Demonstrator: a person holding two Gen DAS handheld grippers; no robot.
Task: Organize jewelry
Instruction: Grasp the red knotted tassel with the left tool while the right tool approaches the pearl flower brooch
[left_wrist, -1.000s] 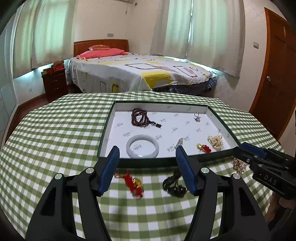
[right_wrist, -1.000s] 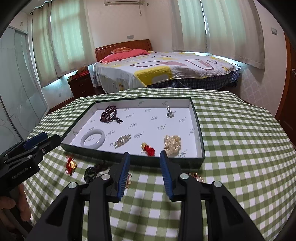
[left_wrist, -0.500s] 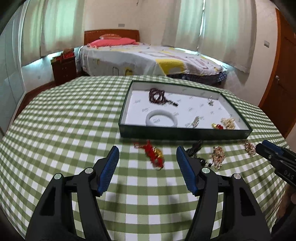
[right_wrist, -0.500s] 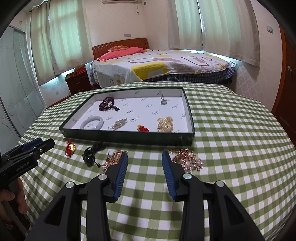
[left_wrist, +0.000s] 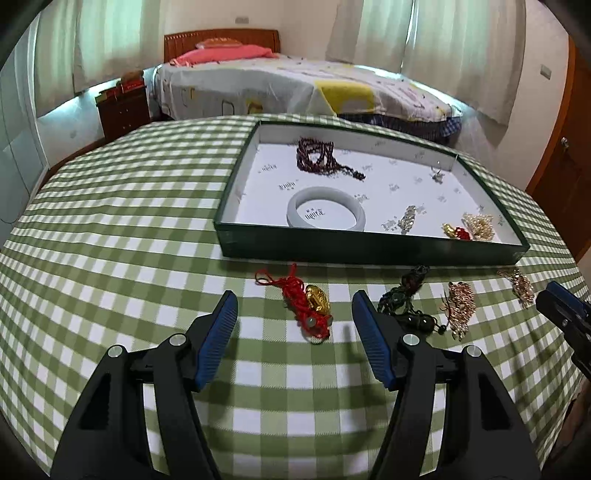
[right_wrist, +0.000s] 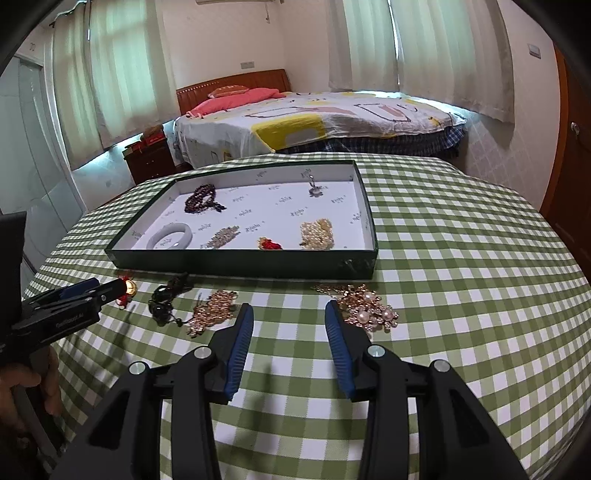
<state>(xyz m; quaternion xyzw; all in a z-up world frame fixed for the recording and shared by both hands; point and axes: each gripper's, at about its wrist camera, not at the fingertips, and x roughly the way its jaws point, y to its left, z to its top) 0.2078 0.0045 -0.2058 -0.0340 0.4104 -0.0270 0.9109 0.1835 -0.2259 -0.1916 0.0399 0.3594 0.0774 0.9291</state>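
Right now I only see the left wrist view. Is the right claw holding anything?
Observer: No. The right claw is open, with only the bare tablecloth inside it.
Operator: What is the gold bit at my right edge?
Observer: A gold cluster with pearls, lying loose just beyond the right claw's tip, in front of the tray.
Operator: How near is my left claw to the red charm?
Observer: From the side, the left claw has its tip level with the red cord charm. I cannot tell if they touch.
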